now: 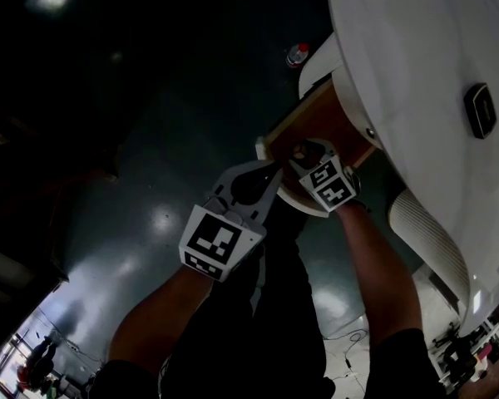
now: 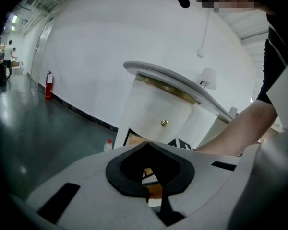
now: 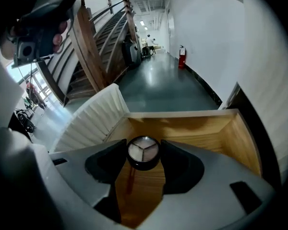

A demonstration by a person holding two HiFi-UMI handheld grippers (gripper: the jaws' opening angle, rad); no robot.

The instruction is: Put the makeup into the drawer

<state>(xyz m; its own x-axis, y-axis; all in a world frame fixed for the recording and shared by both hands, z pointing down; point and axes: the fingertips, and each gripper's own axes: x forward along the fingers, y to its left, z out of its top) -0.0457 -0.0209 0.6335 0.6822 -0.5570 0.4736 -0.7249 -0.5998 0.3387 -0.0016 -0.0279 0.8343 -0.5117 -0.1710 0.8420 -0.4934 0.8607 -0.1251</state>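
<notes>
Closest to the head camera: white left gripper (image 1: pixel 262 173) with its black-and-white marker cube (image 1: pixel 212 243), jaws clenched tip to tip on nothing, just a spade-shaped gap between the black pads (image 2: pixel 117 174). Held just beside the near corner of the open light-wood drawer (image 1: pixel 312 123).

Beside it, white right gripper (image 1: pixel 303 152), tilted steeply down into that drawer and grasping a round black makeup compact with a silvery three-spoked lid (image 3: pixel 143 152), one black pad against each side. Compact inside the drawer's walls, over its wooden bottom; cannot tell whether touching it.

Drawer pulled out from under a white, rounded dressing table (image 1: pixel 416 56), small brass knob (image 2: pixel 164 123) on the white front above. On the tabletop, a small black rectangular object (image 1: pixel 480 110). Near the drawer, a white ribbed seat (image 1: pixel 428 231). Beyond, on the dark glossy floor (image 1: pixel 150 140), a clear bottle with a red cap (image 1: pixel 297 54). Farther off, a red fire extinguisher (image 2: pixel 49 85) against the white wall (image 2: pixel 96 56).
</notes>
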